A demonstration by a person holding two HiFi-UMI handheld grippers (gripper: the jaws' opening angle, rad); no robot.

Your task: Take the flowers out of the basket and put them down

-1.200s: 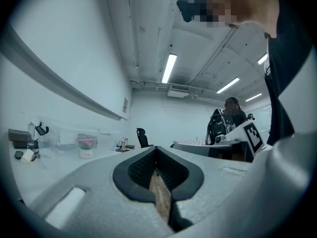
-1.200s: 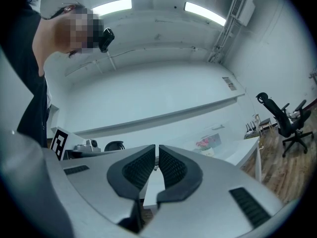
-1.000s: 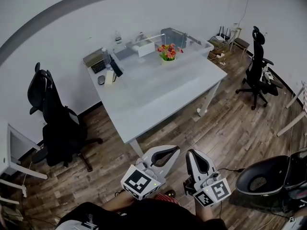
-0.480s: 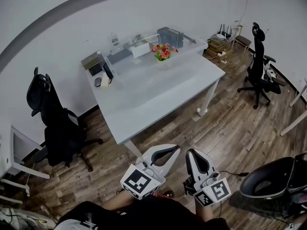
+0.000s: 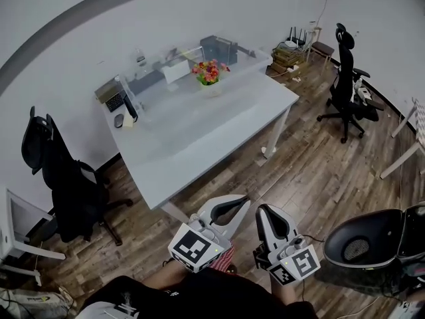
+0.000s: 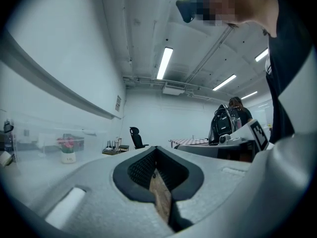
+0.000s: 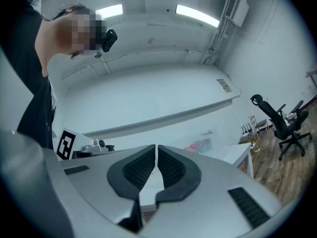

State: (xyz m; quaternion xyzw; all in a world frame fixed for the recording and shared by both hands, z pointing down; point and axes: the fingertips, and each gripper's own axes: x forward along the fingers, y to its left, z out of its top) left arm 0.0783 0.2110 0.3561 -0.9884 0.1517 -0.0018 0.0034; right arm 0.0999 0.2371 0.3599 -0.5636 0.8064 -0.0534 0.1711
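Pink flowers (image 5: 208, 71) on table (image 5: 199, 138): tiny, details unreadable.

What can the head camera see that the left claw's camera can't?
Only the head view shows the black chair by the wall and the table's leg. Only the left gripper view shows the long ceiling lights and someone standing far off. Both show the flowers on the white table, the other black chair in the corner, and the left claw, shut with nothing in it.
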